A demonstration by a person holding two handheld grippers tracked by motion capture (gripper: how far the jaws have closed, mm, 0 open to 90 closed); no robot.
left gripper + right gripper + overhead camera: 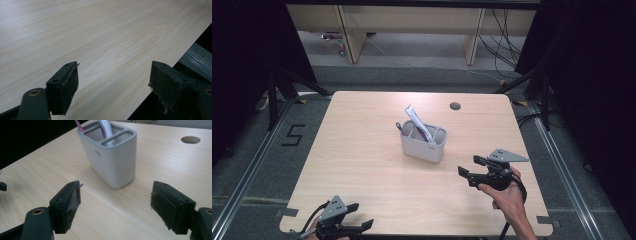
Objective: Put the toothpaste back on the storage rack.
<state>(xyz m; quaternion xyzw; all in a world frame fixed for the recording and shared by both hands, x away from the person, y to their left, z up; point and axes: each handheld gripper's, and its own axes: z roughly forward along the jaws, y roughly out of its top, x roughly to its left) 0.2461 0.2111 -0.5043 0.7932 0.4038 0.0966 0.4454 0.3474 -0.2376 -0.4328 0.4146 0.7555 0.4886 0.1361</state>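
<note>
A grey compartmented holder (424, 141) (112, 157) stands upright near the middle of the wooden table (362, 165). A white tube with pink print (418, 123) (106, 131) leans out of it, and a thin pink-handled item (78, 125) sticks up at its left end. My right gripper (469, 171) (115, 206) hovers open to the right of the holder, jaws pointing at it with nothing between them. My left gripper (361, 216) (113, 85) sits open at the table's near left edge, over bare wood.
A round cable hole (455, 106) (190, 139) lies in the table behind the holder. Black stands (277, 90) flank the table on both sides, and cables (502, 35) trail on the floor beyond. A floor mark reads 5 (293, 135).
</note>
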